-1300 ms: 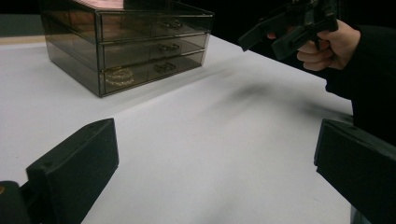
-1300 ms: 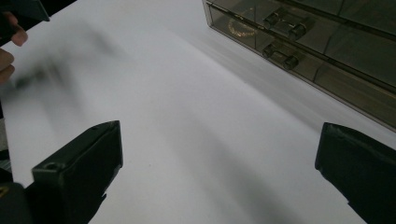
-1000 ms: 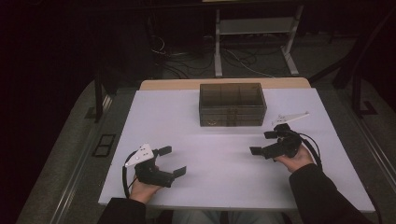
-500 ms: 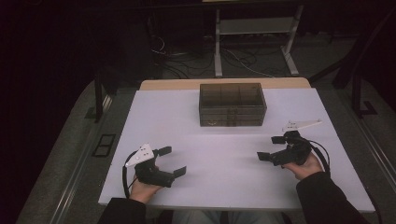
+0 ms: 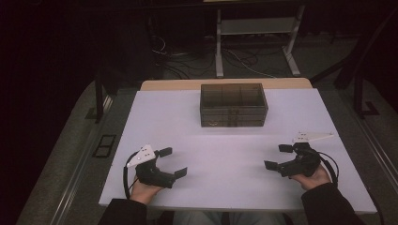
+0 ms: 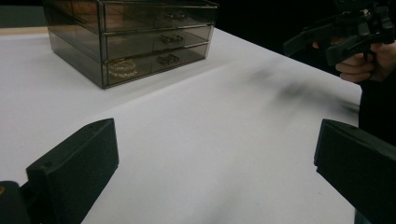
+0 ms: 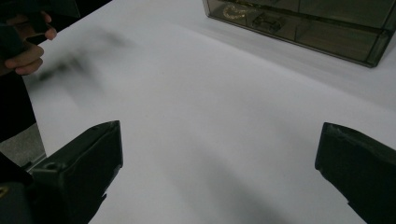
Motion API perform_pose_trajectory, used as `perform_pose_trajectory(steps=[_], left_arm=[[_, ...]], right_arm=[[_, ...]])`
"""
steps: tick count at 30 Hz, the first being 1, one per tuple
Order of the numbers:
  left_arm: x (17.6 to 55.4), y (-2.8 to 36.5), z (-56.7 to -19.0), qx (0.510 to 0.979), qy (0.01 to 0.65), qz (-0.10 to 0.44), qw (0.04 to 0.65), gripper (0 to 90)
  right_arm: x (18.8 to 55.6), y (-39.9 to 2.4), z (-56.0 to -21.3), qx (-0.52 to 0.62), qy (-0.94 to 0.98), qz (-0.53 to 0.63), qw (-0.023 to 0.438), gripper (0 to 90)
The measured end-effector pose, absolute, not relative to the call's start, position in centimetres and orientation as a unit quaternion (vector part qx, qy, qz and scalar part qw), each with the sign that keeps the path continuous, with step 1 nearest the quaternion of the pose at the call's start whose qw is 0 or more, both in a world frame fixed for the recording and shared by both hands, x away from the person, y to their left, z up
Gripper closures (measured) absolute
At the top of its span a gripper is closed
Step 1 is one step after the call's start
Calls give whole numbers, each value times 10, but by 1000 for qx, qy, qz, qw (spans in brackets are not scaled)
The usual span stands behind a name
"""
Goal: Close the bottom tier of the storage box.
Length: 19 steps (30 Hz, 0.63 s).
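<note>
White desk (image 5: 225, 140) lies bare under both hands at the near edge. Nearest on the person's left, the left claw (image 5: 172, 162) hangs just over the surface, jaws spread wide, gripping nothing. Across from it and well apart, the right claw (image 5: 278, 156) is equally wide open and empty, seemingly clear of the desk, though the dim light makes that hard to judge. Farther back, centred near the far edge, stands the smoked clear drawer box (image 5: 233, 105), drawers closed, a beaded bracelet (image 6: 120, 67) inside the lowest one

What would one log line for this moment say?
left gripper: open, empty | right gripper: open, empty | drawer box: shut, untouched
</note>
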State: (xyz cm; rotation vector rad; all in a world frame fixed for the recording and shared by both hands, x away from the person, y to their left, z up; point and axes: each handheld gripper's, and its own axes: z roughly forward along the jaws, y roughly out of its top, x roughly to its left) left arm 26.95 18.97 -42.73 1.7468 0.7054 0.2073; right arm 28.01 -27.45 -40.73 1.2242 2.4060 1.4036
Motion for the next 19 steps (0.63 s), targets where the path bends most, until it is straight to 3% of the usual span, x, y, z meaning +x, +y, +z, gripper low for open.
perform_pose_trajectory(steps=[19], left_arm=[[270, 190, -428, 752, 301, 88, 581, 0]], right_arm=[[256, -289, -425, 406, 774, 482, 62, 2]])
